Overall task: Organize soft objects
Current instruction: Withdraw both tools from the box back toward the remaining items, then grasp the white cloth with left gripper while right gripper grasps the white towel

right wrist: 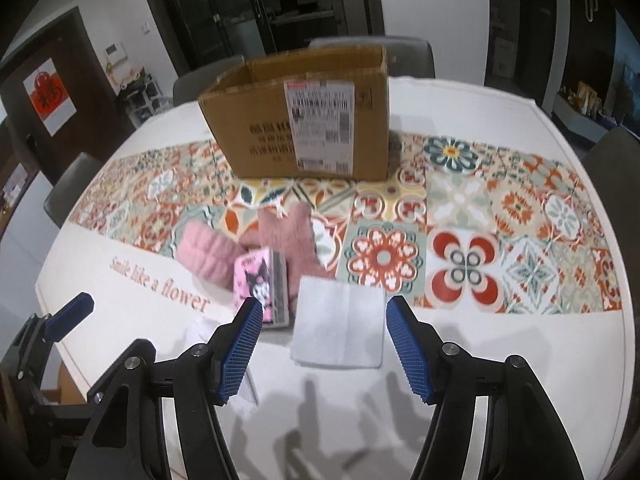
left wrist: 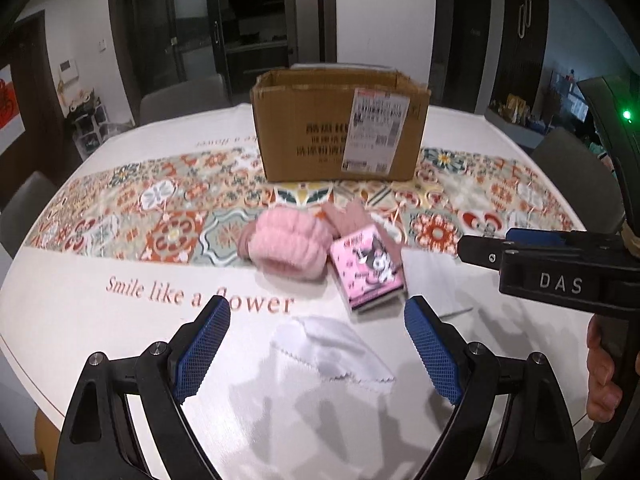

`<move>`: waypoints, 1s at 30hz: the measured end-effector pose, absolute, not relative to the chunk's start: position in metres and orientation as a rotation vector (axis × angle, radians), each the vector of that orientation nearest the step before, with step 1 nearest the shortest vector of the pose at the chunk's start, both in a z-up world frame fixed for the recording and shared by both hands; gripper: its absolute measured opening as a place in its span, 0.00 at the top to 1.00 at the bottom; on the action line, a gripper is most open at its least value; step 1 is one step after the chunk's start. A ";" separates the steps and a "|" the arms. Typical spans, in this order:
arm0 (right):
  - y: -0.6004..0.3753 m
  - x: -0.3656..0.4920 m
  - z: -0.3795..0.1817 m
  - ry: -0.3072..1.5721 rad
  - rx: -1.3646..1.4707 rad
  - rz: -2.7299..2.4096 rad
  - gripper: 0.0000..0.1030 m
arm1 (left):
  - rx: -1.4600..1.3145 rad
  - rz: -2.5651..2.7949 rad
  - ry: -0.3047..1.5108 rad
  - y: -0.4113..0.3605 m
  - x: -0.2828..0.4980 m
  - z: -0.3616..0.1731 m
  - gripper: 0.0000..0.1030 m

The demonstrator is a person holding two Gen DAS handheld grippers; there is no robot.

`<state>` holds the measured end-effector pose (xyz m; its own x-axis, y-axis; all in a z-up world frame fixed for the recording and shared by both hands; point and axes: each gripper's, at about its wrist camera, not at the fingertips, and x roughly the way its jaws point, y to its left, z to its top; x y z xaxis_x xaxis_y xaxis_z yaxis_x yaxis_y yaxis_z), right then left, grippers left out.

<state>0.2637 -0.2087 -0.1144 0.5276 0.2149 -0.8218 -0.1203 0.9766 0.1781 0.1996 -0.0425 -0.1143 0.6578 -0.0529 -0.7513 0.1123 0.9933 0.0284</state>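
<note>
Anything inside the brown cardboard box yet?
Only bare inner walls near the rim of the open brown cardboard box show; its front wall hides the floor, so contents cannot be confirmed from either wrist view.

Pink headband (left wrist: 286, 246), brown box (left wrist: 340, 128), floral orange-teal tablecloth (left wrist: 160, 208).

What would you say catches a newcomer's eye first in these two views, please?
The open brown cardboard box with a white shipping label stands at the far side of the patterned tile-print tablecloth. In front of it lie a fluffy pink knitted item and a pink cartoon-printed packet. A white folded cloth lies between the open blue-padded fingers of the right hand-held gripper.
</note>
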 end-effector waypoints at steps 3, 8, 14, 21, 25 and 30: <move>-0.209 0.265 -0.129 1.025 0.107 0.206 0.36 | 0.092 -0.080 0.866 -0.045 0.199 -0.126 0.13; -0.209 0.268 -0.149 1.064 0.104 0.219 0.36 | 0.098 -0.078 0.900 -0.047 0.201 -0.143 0.13; -0.207 0.274 -0.170 1.113 0.091 0.226 0.36 | 0.117 -0.073 0.924 -0.049 0.206 -0.160 0.13; -0.209 0.281 -0.189 1.143 0.085 0.221 0.36 | 0.146 -0.090 0.949 -0.056 0.215 -0.182 0.13; -0.208 0.285 -0.195 1.145 0.071 0.224 0.36 | 0.144 -0.087 0.961 -0.056 0.220 -0.191 0.13; -0.205 0.289 -0.202 1.156 0.055 0.231 0.36 | 0.156 -0.081 0.964 -0.056 0.225 -0.198 0.13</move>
<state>0.2892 -0.2050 -0.2022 0.3825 0.2094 -0.8999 -0.1526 0.9749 0.1619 0.2254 -0.0561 -0.1976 0.5687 0.0010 -0.8226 0.1380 0.9857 0.0966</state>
